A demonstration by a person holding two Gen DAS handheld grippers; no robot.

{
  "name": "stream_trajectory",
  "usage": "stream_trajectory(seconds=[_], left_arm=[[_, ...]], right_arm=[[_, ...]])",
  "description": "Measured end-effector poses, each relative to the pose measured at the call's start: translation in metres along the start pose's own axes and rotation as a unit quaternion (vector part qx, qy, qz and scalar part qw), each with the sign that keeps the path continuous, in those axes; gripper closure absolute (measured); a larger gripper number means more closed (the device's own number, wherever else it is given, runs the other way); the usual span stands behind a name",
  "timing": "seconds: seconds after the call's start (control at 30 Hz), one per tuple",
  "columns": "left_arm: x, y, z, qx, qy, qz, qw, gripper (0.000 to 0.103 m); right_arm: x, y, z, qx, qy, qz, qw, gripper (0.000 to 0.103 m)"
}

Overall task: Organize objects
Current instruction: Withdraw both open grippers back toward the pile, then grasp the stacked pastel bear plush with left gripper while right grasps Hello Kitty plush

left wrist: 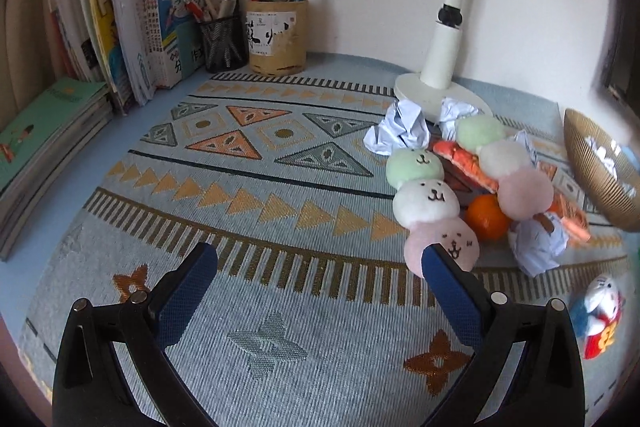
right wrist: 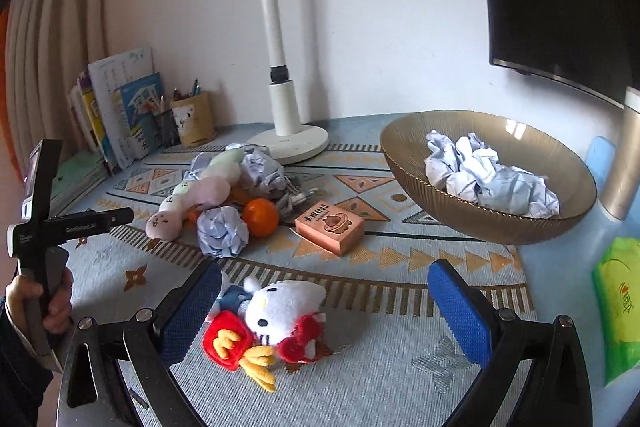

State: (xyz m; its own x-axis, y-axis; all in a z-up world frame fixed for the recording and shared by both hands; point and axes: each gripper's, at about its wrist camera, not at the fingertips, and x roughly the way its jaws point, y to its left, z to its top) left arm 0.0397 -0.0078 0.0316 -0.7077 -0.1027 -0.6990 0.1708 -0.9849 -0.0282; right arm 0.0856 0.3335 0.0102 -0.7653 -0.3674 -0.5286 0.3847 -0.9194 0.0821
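Cat plush [right wrist: 280, 311]: on the patterned counter [right wrist: 380, 379], between the wide-spread right tongs [right wrist: 326, 291], untouched. Left tongs [left wrist: 320, 267]: wide, empty, right pad beside dumpling plush [left wrist: 432, 203]. Orange [right wrist: 260, 217], paper balls [right wrist: 222, 231], pink box [right wrist: 330, 227]: clustered mid-counter. Bowl [right wrist: 404, 155]: holds crumpled paper.

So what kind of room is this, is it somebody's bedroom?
Probably a child's study desk at home; which room, I cannot tell. A white desk lamp stands by upright schoolbooks, a yellow pen pot and a white cat plush toy.
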Motion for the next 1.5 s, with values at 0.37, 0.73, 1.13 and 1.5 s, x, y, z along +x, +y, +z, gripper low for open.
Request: stream_trajectory(seconds=[0.37, 0.73, 1.13, 1.5], left_arm=[[0.001, -0.015, 0.02, 0.002, 0.014, -0.041, 0.999, 0.001], [0.043, -0.03, 0.036, -0.021, 0.068, -0.082, 0.9941, 0.005], [0.066, -0.049, 0.042, -0.004, 0.095, -0.091, 0.9913, 0.04], [0.006, -0.02, 0.015, -0.018, 0.058, -0.183, 0.9812, 0.06]], right_arm=[[0.008, -0.01, 0.001, 0.026, 0.034, 0.029, 0.999, 0.0], [0.03, 0.008, -0.008, 0.045, 0.134, 0.054, 0.988, 0.0], [0.054, 0.04, -0.015, 0.012, 0.177, -0.003, 0.984, 0.006], [0.036, 0.032, -0.008, 0.013, 0.146, 0.027, 0.989, 0.036]])
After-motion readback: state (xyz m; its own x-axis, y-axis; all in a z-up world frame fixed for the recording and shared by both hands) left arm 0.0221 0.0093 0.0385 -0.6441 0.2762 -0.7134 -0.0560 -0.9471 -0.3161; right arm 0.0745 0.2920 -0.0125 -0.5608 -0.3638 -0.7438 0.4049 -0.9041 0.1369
